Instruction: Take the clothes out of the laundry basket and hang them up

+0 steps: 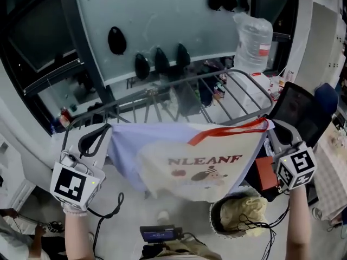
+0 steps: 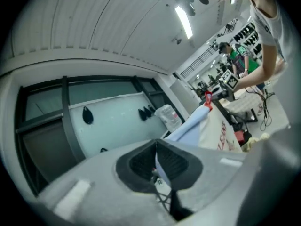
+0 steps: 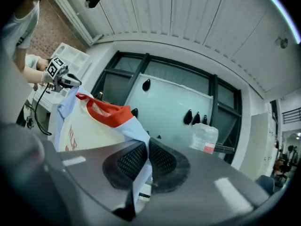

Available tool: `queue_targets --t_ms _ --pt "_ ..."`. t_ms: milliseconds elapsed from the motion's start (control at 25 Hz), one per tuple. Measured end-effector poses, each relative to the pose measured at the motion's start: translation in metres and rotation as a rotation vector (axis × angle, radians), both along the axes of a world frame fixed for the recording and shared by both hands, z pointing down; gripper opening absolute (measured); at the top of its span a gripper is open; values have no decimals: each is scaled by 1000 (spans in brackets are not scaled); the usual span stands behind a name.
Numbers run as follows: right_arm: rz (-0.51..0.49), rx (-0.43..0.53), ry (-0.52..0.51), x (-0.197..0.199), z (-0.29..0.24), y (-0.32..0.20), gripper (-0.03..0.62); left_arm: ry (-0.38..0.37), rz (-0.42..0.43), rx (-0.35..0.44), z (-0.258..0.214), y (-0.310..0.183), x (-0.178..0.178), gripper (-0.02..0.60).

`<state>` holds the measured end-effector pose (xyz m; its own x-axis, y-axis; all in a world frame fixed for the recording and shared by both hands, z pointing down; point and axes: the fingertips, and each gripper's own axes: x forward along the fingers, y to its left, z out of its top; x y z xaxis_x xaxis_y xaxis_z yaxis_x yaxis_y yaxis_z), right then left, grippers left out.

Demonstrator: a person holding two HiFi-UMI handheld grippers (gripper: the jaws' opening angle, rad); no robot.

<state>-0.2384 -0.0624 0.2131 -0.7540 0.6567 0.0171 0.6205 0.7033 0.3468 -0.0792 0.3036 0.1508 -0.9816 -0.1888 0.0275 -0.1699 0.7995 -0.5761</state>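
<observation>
A small T-shirt (image 1: pixel 190 158) with pale blue sleeves, a cream front with red print and a red collar hangs stretched between both grippers, just in front of the metal drying rack (image 1: pixel 238 93). My left gripper (image 1: pixel 103 134) is shut on the shirt's left shoulder; the blue cloth (image 2: pixel 188 128) runs out from between its pads (image 2: pixel 176 164). On the other side my right gripper (image 1: pixel 271 128) is shut on the right shoulder, with cloth (image 3: pixel 101 121) pinched between its pads (image 3: pixel 160 160). A round laundry basket (image 1: pixel 244 215) with pale clothes stands below, at the right.
Behind the rack is a frosted glass panel (image 1: pixel 162 20) with several black clips. A clear plastic bag (image 1: pixel 252 39) stands at the rack's far right end. A dark chair (image 1: pixel 298 110) and a red box (image 1: pixel 265 173) are at the right. Cables trail on the floor.
</observation>
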Motion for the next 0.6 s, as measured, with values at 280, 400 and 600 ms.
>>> queue_targets --t_ms 280,400,600 --pt "-211 30 -28 -3 -11 139 8 -16 -234 -1 -2 108 42 2" --pt "-282 31 -34 -21 -3 163 8 -25 -318 6 9 121 43 2" --pt "-338 81 -15 -58 -27 314 8 -2 -390 34 -4 261 17 2"
